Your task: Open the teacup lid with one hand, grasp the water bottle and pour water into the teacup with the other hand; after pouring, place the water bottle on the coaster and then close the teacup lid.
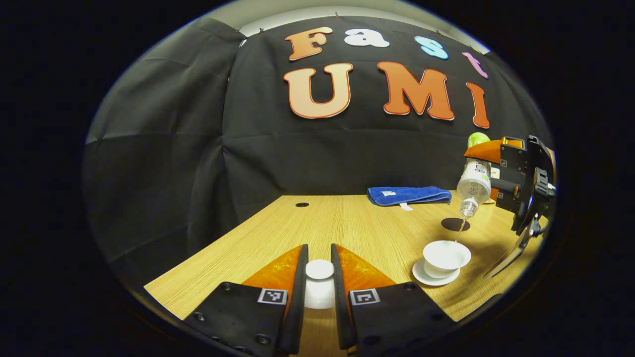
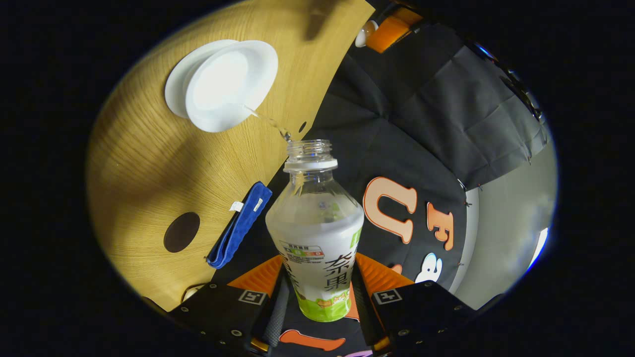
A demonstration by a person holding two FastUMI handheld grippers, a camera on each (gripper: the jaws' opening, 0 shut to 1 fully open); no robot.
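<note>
My left gripper (image 1: pixel 319 270) is shut on the white teacup lid (image 1: pixel 319 285), held just above the wooden table (image 1: pixel 347 223) near its front edge. To the right stands the open white teacup (image 1: pixel 445 257) on its saucer (image 1: pixel 421 275). My right gripper (image 2: pixel 317 292) is shut on the clear water bottle (image 2: pixel 317 233), tipped neck-down above the teacup (image 2: pixel 223 84). A thin stream of water runs from the bottle's mouth (image 2: pixel 308 146) into the cup. In the left gripper view the bottle (image 1: pixel 475 181) hangs tilted over the cup, held by the other gripper (image 1: pixel 516 173).
A dark round coaster (image 1: pixel 455 224) lies on the table behind the teacup, also seen as the dark coaster (image 2: pixel 181 232) beside a folded blue cloth (image 2: pixel 240 230). That blue cloth (image 1: pixel 408 195) lies at the table's far edge. A small round hole (image 1: pixel 301 204) sits at the back left.
</note>
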